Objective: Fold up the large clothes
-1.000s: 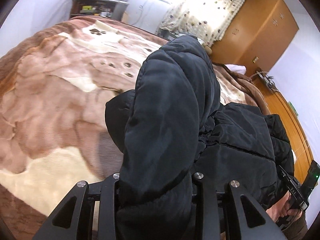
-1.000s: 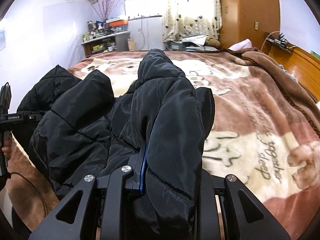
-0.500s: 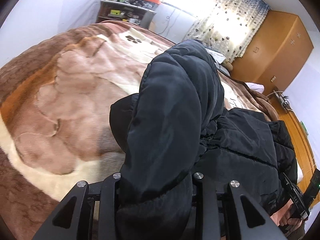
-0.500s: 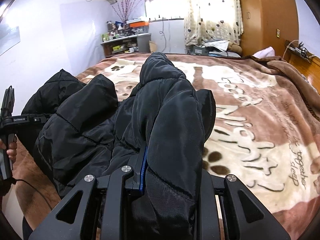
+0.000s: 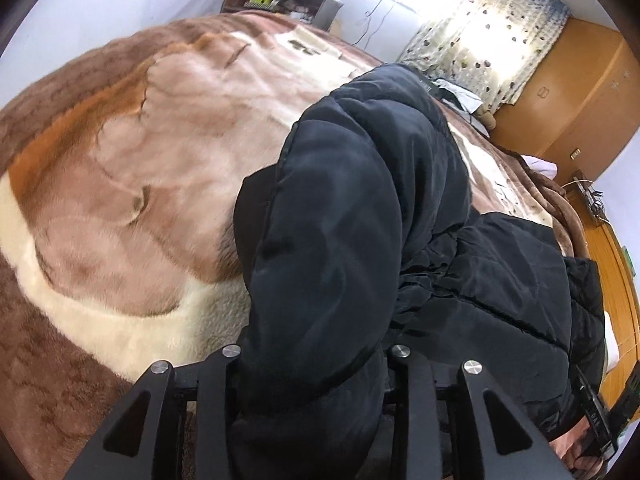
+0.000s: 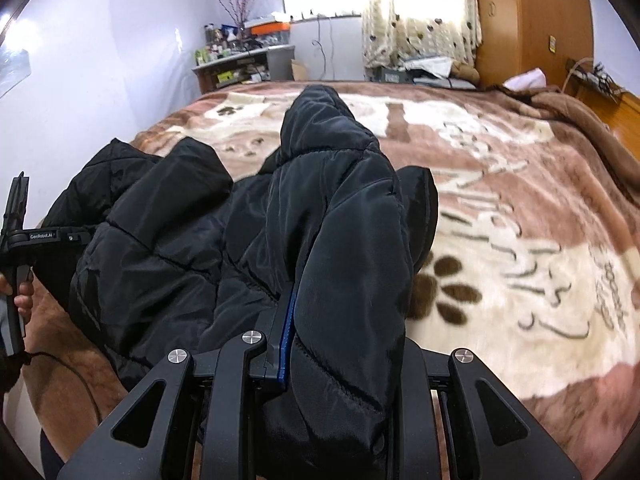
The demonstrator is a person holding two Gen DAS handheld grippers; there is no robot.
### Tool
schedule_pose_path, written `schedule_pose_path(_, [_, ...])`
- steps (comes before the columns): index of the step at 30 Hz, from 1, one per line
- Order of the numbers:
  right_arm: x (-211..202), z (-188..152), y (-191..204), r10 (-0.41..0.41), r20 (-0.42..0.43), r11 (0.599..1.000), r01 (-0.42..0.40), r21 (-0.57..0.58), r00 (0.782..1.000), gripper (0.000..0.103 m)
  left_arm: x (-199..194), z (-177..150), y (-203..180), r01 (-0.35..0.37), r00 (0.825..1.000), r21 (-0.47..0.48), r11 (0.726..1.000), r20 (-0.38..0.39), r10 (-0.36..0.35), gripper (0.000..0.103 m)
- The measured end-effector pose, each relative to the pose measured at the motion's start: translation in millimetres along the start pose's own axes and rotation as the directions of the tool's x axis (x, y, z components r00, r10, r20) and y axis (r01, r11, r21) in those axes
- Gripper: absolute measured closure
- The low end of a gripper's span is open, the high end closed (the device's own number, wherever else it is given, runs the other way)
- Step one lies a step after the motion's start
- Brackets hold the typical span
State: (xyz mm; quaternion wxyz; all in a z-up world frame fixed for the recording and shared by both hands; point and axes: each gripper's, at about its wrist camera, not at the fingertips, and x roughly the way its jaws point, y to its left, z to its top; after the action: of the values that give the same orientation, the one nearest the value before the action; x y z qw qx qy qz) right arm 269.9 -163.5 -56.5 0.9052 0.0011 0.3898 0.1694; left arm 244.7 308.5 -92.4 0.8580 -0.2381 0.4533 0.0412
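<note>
Both grippers have come lower toward the bed (image 6: 520, 184) since the earlier frames. Left gripper (image 5: 312, 364), jaws just eased wider, clamps a thick fold of the black puffer jacket (image 5: 352, 220); right gripper (image 6: 340, 344) pinches another fold. Open blanket (image 5: 120, 184) stretches beyond the bundle. Fingertips are buried in padding; the jacket's far edge is hidden.
</note>
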Motion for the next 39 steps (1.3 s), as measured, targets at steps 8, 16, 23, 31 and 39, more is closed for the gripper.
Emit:
schedule_pose_path(8, [7.0,-19.6,-10.7,0.0,-0.049,0.998,0.003,0.07,0.999,0.075,15.3,-2.9,5.9,-0.046,0.998,0.019,0.999,-0.046,0.047,0.055])
schedule_pose_path(16, [15.3,-34.0,-21.6,0.014,-0.084,0.991,-0.003,0.13,0.996,0.069,21.3,-4.8,8.0,-0.068,0.995,0.025,0.997,-0.065,0.069,0.042])
schedule_pose_path(23, [14.2,-36.9,-24.5,0.021,-0.104,0.986,-0.003,0.164,0.994,0.061,17.9,-6.6,15.1,-0.059,0.995,-0.015,0.998,-0.081,0.058,0.033])
schedule_pose_path(31, [-18.0,-36.6,-16.3,-0.094,-0.058,0.984,0.102,0.146,0.994,0.027,-10.7,-17.3,2.2,-0.09,0.994,0.029,0.996,-0.054,0.092,0.032])
schedule_pose_path(39, [-76.2,-42.8,4.8,-0.094,0.007,0.982,0.091,0.167,0.996,0.027,-72.3,-46.3,-20.0,-0.121,0.992,0.083,0.989,0.028,0.119,0.017])
